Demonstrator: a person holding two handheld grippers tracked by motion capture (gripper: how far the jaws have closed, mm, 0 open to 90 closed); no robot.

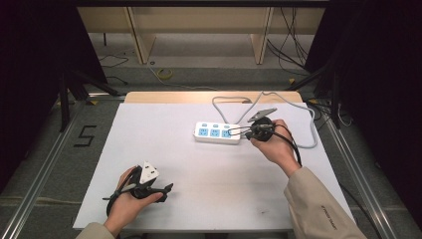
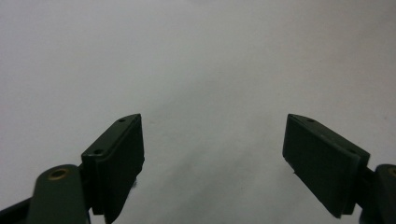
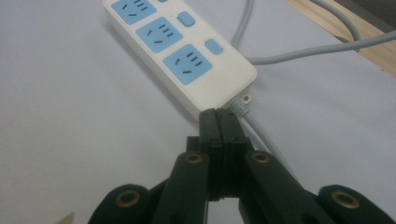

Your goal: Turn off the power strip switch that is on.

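Our left gripper [image 1: 166,188] idled open at seven o'clock while we kept the closed right gripper [image 3: 218,122] square to the power strip [image 3: 180,58].

Bright, even overhead light; dark surroundings; soft shadows; both gripper views slightly blurred.

A desk [image 1: 164,149] with a white top and a bare wooden strip along its far edge carries 1 white power strip [image 1: 217,133] with 3 blue sockets, lying flat right of centre. Its grey cable [image 1: 312,130] loops across the far right part of the desk.
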